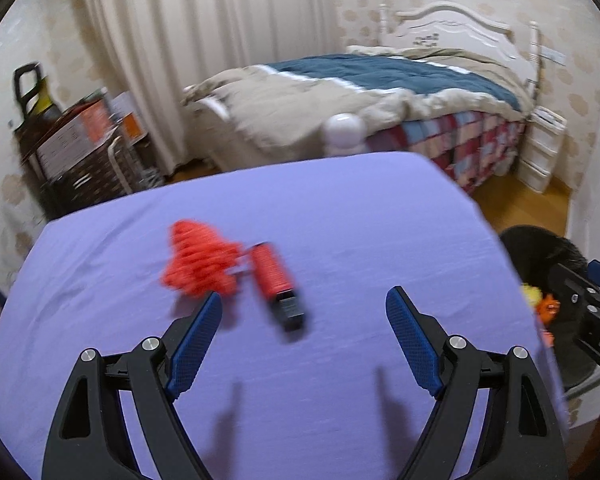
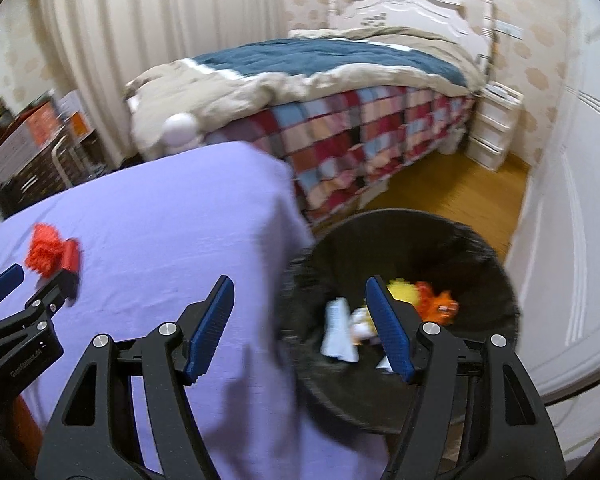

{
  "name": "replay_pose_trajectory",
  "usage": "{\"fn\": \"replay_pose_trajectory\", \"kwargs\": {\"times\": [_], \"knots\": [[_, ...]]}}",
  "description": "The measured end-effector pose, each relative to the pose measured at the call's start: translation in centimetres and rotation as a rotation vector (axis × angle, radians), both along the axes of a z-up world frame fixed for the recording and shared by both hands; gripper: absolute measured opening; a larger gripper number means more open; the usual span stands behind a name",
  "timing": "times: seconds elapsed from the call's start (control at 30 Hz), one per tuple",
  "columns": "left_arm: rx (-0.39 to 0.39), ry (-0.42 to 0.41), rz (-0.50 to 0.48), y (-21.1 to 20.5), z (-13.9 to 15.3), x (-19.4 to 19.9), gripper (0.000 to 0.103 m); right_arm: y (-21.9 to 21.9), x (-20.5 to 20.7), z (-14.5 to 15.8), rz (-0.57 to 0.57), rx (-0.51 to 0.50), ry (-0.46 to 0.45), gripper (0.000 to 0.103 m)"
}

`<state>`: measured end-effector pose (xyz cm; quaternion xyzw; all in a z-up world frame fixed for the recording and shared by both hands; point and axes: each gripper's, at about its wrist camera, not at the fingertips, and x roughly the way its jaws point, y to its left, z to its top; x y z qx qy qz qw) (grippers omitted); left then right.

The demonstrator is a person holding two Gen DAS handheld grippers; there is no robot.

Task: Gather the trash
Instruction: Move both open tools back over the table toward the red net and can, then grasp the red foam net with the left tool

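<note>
We're between pickups — both the left gripper (image 1: 304,304) and the right gripper (image 2: 300,294) gape empty; next (likely) the red tube (image 1: 274,276) and the red netting (image 1: 198,258), for the black bin (image 2: 496,248).

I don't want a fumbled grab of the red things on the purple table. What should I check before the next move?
1. Left gripper open, nothing between its fingers: ok.
2. Right gripper open and empty: ok.
3. Red netting and red roll within view on the purple table: ok.
4. The two red pieces separate: cannot tell, blurred.
5. Black bin beside the table, mouth uncovered: ok.
</note>
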<state>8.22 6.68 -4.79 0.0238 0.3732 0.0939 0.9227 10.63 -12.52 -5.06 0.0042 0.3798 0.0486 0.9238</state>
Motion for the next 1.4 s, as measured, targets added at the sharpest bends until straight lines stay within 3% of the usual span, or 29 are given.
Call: {"fn": "replay_pose_trajectory", "kwargs": {"times": [0.33,0.7,0.73,0.87,0.97,1.4], "knots": [[-0.029,0.067,0.119,5.9,-2.3,0.6,0.081,8.7,0.2,-1.8,0.169,-0.055,0.072,0.067],[-0.06,0.094,0.128,7.8,-2.7,3.5,0.081,11.2,1.2,-2.8,0.204,-0.095,0.114,0.067],[-0.067,0.089,0.126,7.9,-2.7,3.4,0.077,11.2,1.2,-2.8,0.204,-0.095,0.116,0.067],[-0.142,0.116,0.083,8.6,-3.3,3.2,0.036,11.1,1.3,-2.9,0.205,-0.089,0.117,0.071],[-0.151,0.11,0.085,9.1,-3.2,2.8,0.021,11.1,1.3,-2.9,0.206,-0.09,0.117,0.071],[-0.148,0.101,0.091,11.4,-3.0,-1.2,0.016,11.9,1.2,-2.7,0.218,-0.104,0.107,0.071]]}}
